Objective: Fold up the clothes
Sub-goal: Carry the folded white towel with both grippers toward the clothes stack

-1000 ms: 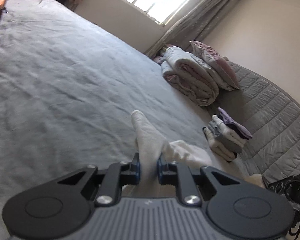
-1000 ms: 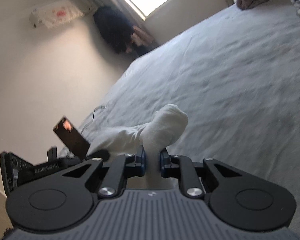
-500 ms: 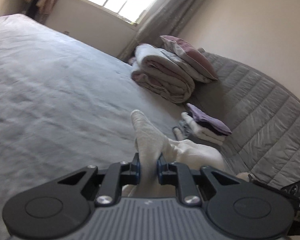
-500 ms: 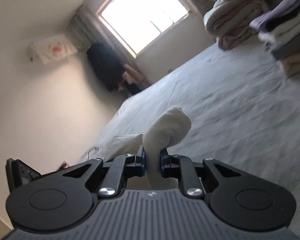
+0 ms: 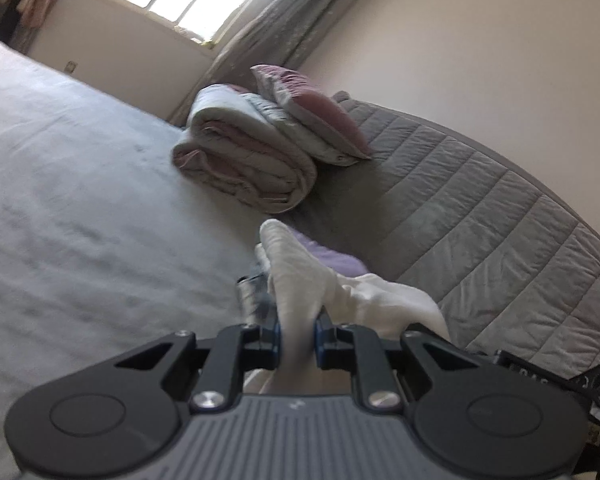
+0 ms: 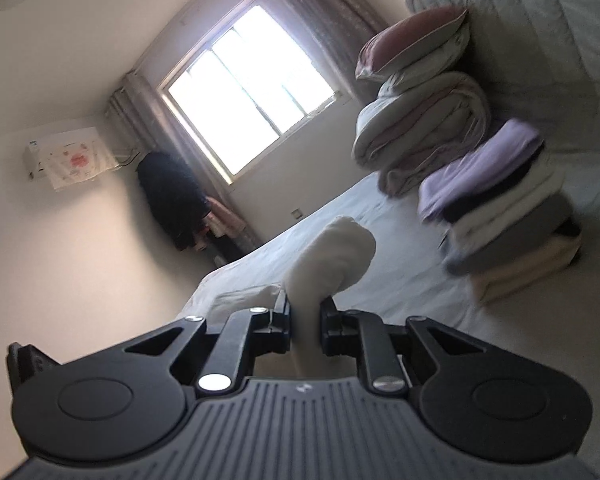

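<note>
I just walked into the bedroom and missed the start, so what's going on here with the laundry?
A person is folding clothes over the bed with two handheld grippers. The left gripper and right gripper are each clamped on part of a white garment, held up off the sheet. A stack of folded clothes sits close ahead, beside a rolled duvet and pillow.

A white garment point(image 5: 296, 280) is pinched in both the left hand-held gripper point(image 5: 296, 336) and the right hand-held gripper point(image 6: 305, 322), bunched folds poking forward past each, the rest trailing sideways between them
</note>
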`<state>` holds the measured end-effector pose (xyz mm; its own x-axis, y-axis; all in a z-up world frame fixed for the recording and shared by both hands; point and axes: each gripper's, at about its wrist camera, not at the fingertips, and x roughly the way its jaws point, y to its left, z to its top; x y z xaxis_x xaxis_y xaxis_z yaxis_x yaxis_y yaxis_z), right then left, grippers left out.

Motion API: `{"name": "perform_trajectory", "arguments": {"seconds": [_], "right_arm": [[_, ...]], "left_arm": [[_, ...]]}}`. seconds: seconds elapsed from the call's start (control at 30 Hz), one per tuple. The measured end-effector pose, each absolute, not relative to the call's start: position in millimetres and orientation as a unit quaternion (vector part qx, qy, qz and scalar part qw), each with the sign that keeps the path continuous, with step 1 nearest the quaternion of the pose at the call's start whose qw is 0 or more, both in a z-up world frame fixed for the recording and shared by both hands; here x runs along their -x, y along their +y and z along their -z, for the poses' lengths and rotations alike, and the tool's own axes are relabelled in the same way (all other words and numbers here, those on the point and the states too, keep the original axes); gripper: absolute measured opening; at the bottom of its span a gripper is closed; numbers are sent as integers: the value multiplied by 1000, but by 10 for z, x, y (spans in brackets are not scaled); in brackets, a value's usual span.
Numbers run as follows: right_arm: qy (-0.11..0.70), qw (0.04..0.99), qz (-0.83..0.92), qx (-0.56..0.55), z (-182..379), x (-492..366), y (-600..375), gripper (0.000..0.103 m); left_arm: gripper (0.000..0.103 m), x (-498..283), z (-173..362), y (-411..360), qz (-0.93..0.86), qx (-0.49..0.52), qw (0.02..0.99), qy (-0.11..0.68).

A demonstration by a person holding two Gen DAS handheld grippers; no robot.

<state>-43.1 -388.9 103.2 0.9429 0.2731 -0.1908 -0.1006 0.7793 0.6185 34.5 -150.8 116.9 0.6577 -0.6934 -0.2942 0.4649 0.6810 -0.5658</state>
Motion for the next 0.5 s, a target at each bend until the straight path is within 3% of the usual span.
{"name": "perform_trajectory", "arguments": {"seconds": [0.5], "right_arm": [[101, 951, -63, -287, -1448, -209, -4831, 18]], "left_arm": [[16, -1140, -1642, -2707, 384, 185, 878, 216]]}}
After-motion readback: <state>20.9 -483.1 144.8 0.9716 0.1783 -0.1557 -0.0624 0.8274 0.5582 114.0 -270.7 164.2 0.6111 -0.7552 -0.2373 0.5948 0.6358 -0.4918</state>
